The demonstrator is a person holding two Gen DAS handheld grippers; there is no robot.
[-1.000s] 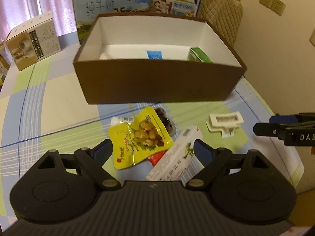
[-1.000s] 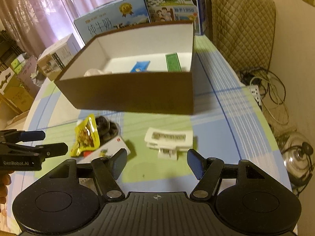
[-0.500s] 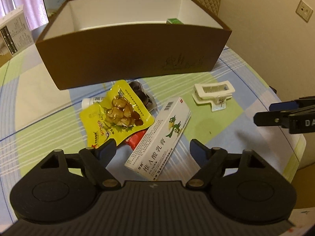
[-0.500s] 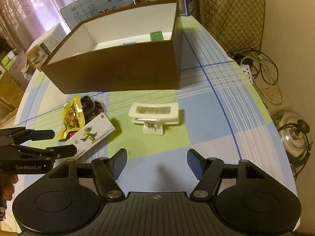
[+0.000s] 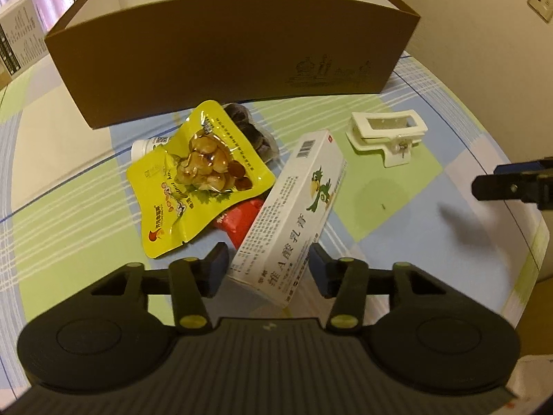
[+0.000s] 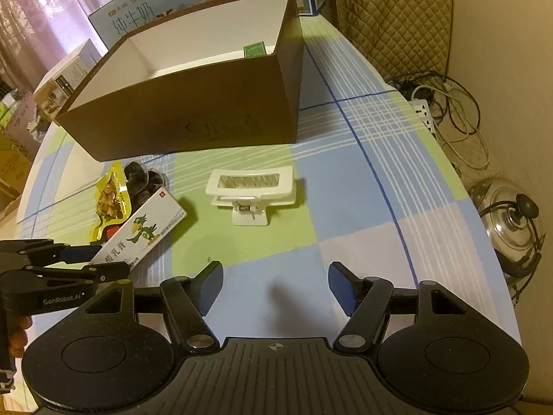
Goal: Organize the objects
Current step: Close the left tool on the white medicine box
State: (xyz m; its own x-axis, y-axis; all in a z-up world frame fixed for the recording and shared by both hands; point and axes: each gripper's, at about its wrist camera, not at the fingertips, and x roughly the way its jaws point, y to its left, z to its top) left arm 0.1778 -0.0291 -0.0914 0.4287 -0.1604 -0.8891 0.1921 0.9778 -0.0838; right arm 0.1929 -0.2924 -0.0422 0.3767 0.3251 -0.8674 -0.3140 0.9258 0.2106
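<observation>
Cream wall (image 5: 484, 34), pink curtains (image 6: 52, 17)

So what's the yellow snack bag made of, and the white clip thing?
The yellow snack bag looks like glossy plastic film: it shines, crinkles, and has a clear window showing the nuts. The white clip seems hard, smooth plastic, probably with a small metal spring at its hinge.
</observation>
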